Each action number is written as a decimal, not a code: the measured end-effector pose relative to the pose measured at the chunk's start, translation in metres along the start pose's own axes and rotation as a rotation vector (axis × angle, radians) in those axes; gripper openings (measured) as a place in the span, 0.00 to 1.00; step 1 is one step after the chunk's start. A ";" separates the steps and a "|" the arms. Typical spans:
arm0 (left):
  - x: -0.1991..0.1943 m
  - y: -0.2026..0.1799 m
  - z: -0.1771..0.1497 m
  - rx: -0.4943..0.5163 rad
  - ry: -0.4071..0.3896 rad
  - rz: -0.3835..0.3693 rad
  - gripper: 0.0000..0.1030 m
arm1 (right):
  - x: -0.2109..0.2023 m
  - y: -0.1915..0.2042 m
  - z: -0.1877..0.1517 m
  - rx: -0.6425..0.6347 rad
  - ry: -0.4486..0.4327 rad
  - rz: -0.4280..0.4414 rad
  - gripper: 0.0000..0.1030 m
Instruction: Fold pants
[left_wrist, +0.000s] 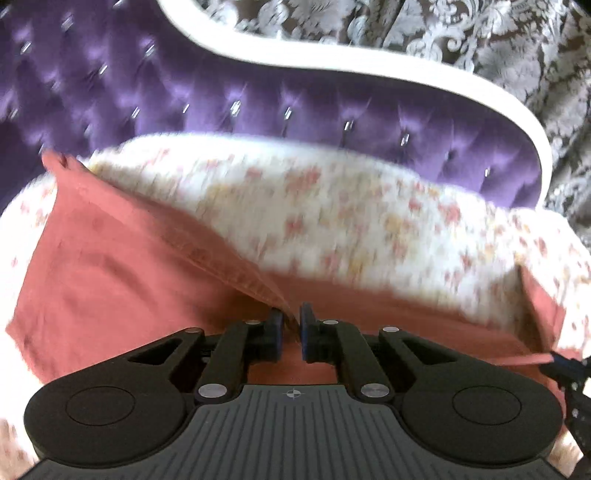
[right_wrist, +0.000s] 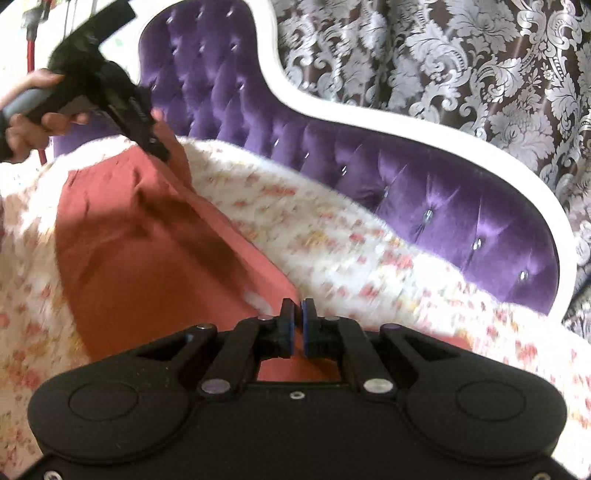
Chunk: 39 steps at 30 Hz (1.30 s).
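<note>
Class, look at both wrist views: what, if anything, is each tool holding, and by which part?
Both hold the red pants. The left tool pinches a seamed edge; the right tool pinches another edge or corner.

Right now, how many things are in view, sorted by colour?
Red: 1, the pants
Purple: 1, the tufted headboard
Floral white: 1, the bedspread
Brown and silver: 1, the damask curtain
Black: 2, left gripper, right gripper
Total: 6

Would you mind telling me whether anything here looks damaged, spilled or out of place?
Nothing stands out. The pants lie on the floral bedspread, with the left gripper and right gripper each shut on an edge of the fabric. No tear or stain shows, though motion blur hides fine detail.
</note>
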<state>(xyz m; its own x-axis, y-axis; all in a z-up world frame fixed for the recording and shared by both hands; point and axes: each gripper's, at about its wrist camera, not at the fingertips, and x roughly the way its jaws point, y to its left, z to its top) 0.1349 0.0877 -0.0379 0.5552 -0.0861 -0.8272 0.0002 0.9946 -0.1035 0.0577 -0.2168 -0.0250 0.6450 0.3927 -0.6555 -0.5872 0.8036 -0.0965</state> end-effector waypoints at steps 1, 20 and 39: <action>0.001 0.003 -0.016 -0.007 0.013 0.006 0.08 | 0.000 0.009 -0.008 0.002 0.020 0.002 0.09; 0.043 0.020 -0.095 -0.018 0.082 0.021 0.09 | -0.009 -0.023 -0.010 0.473 -0.033 -0.219 0.52; 0.043 0.025 -0.093 -0.050 0.094 0.007 0.09 | -0.065 -0.044 -0.020 0.750 -0.137 -0.535 0.06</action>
<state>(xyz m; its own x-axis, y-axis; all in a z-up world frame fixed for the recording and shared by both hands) 0.0813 0.1035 -0.1280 0.4747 -0.0864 -0.8759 -0.0461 0.9914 -0.1228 0.0312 -0.2866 0.0067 0.8187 -0.1028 -0.5650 0.2439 0.9529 0.1800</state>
